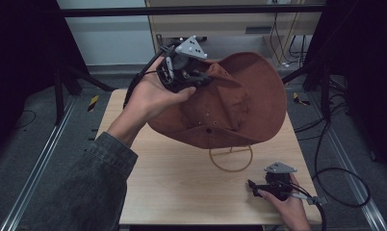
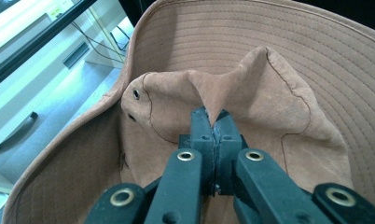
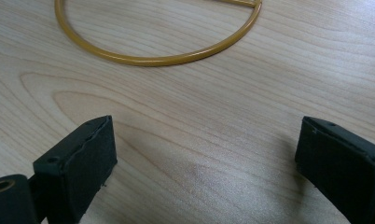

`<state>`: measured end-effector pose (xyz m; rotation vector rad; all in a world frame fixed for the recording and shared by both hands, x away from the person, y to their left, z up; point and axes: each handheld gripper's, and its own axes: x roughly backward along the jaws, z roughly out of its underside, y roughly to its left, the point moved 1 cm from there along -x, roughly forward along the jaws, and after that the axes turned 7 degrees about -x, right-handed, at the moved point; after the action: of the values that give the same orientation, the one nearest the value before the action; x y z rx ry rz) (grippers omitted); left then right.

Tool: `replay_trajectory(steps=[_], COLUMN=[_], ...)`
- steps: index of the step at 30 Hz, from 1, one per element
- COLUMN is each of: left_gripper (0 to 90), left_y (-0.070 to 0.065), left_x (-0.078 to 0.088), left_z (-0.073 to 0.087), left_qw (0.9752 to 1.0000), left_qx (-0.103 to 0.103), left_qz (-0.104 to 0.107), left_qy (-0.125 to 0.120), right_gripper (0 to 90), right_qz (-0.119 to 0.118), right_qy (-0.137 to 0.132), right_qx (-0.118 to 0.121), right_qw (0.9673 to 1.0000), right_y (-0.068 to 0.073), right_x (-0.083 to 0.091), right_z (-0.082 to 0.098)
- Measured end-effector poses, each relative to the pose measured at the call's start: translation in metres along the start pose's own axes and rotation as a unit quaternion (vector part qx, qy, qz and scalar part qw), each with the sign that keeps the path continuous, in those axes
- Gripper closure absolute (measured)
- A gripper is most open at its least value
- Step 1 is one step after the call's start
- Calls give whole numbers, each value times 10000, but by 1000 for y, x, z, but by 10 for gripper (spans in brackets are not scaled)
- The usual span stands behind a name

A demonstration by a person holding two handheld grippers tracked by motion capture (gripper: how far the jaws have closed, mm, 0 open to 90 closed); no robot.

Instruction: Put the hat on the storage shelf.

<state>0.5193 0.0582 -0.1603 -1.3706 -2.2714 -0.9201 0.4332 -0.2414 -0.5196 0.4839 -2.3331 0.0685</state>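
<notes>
A brown wide-brimmed hat (image 1: pixel 239 103) hangs tilted above the wooden table, over a yellow wire ring stand (image 1: pixel 231 159). My left gripper (image 1: pixel 201 79) is held up at the hat's left side, shut on a pinched fold of the crown; the left gripper view has the hat (image 2: pixel 269 70) with its fabric squeezed between the left gripper (image 2: pixel 216 123) pads. My right gripper (image 1: pixel 253 185) rests low at the table's front right, open, with bare wood between the fingers of the right gripper (image 3: pixel 204 154). Beyond those fingers lies the yellow ring (image 3: pixel 153 56).
The light wooden table (image 1: pixel 172 183) has free surface at front left. Dark frame posts stand at both sides, and black cables (image 1: pixel 341 178) loop on the floor to the right. A pale cabinet and wall lie behind the table.
</notes>
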Motion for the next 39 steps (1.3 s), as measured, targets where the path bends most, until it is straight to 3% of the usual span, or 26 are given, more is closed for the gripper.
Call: replay_trajectory(steps=[28, 39], left_gripper=[892, 891], left_y=[-13, -16], left_x=[-62, -92], left_z=[-20, -21], left_qw=[9996, 9989], left_qx=[-153, -170], left_qz=[173, 258], left_qy=[158, 347], right_gripper=[54, 54], right_qz=[3, -7], right_qy=[-8, -10], right_qx=[35, 37], right_qw=[10000, 10000], right_y=[-1, -1], right_x=[0, 0], right_z=[0, 0])
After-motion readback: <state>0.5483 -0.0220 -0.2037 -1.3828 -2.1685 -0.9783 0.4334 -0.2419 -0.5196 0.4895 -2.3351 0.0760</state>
